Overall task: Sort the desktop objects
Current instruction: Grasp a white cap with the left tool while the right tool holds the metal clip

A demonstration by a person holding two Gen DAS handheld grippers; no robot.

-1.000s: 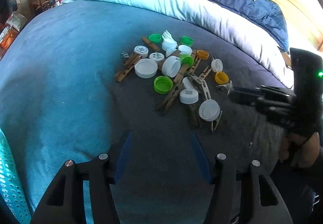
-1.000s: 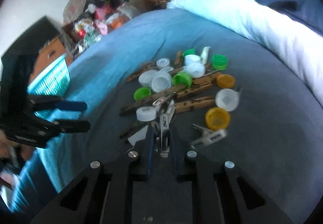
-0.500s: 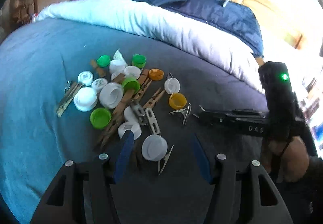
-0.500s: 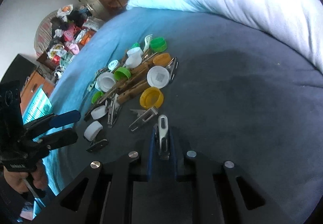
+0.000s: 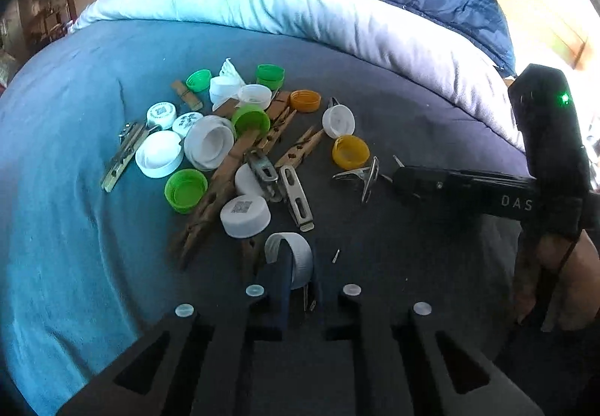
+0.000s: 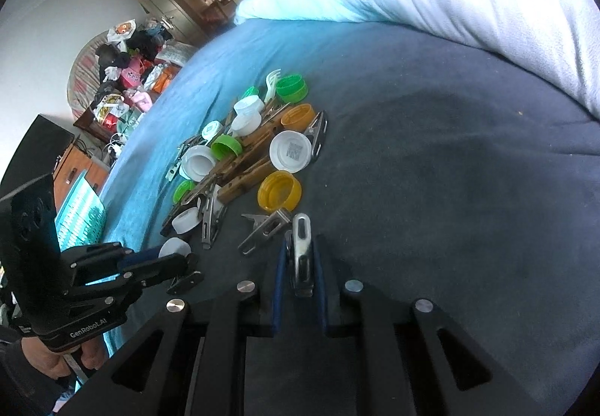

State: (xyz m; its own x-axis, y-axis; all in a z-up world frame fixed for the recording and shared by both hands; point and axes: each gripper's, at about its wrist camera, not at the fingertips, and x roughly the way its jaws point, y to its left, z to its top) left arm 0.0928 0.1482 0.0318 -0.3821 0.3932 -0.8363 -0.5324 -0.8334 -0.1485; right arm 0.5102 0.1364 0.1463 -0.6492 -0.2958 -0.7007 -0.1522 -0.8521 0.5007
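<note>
A pile of white, green and yellow bottle caps [image 5: 210, 142], wooden clothespins [image 5: 221, 187] and metal clips [image 5: 296, 196] lies on a dark grey bedspread [image 5: 412, 116]. My left gripper [image 5: 298, 277] is shut on a white bottle cap [image 5: 296, 258] at the near edge of the pile; it also shows in the right wrist view [image 6: 174, 258]. My right gripper [image 6: 300, 266] is shut on a metal clip [image 6: 302, 251], just right of the pile. It also shows in the left wrist view [image 5: 397, 179].
A yellow cap [image 6: 279, 190] and a loose metal clip [image 6: 262, 230] lie just ahead of the right gripper. A white duvet [image 6: 468, 3] runs along the far side. A teal basket [image 6: 78, 213] stands at the left.
The left gripper moved forward to the pile and closed on the white cap. The right gripper, still holding the metal clip, has shifted a little; the pile sits closer in its view.
</note>
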